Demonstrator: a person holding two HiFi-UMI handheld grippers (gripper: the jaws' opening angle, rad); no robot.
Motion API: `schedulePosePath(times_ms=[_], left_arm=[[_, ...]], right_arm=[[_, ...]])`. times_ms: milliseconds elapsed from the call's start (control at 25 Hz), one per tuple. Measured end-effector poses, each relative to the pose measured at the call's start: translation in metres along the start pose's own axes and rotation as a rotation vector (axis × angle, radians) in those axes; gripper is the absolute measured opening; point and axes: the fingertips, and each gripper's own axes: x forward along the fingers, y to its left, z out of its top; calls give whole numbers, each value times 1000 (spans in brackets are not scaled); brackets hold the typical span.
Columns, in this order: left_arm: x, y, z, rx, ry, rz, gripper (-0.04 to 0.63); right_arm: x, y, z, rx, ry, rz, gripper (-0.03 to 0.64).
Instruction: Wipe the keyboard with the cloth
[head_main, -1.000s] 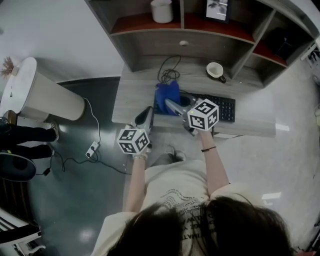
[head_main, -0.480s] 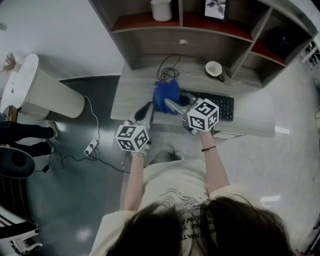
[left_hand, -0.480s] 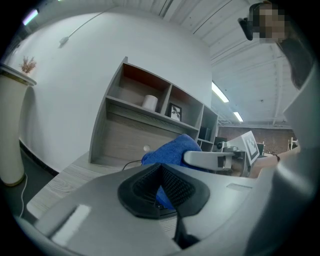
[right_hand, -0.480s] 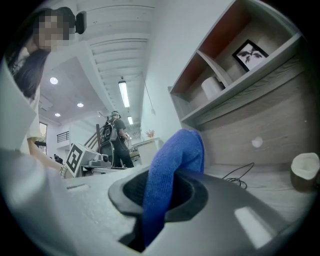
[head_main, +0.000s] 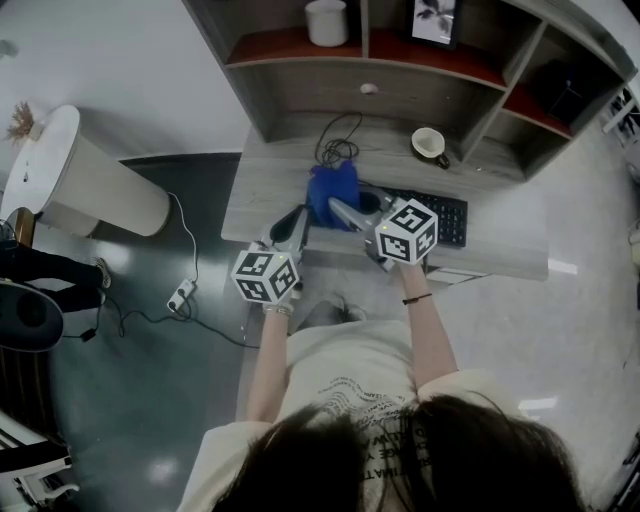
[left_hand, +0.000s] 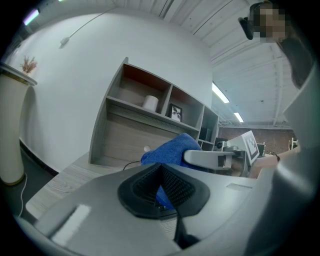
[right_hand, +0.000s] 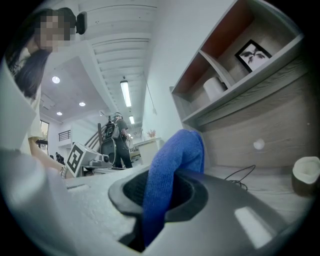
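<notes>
While the right gripper (head_main: 338, 208) pinches the blue cloth (head_main: 335, 185) over the keyboard's (head_main: 447, 215) left end, the left gripper (head_main: 293, 228) hangs just beside it, jaws pressed together on nothing. The bunched cloth could slip free mid-stroke or snag the cable (head_main: 338, 150) behind it.

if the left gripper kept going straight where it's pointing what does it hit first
Most likely the blue cloth, held up by the right gripper: it sits dead ahead of the left gripper's closed tongs. Depth is hard to judge, so the gap between them is unclear.
</notes>
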Motion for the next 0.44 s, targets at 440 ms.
schedulePosePath(times_ms=[440], left_arm=[[-1,0,-1,-10,0,-12,5]], right_arm=[[3,1,0,-6,9,13,58]])
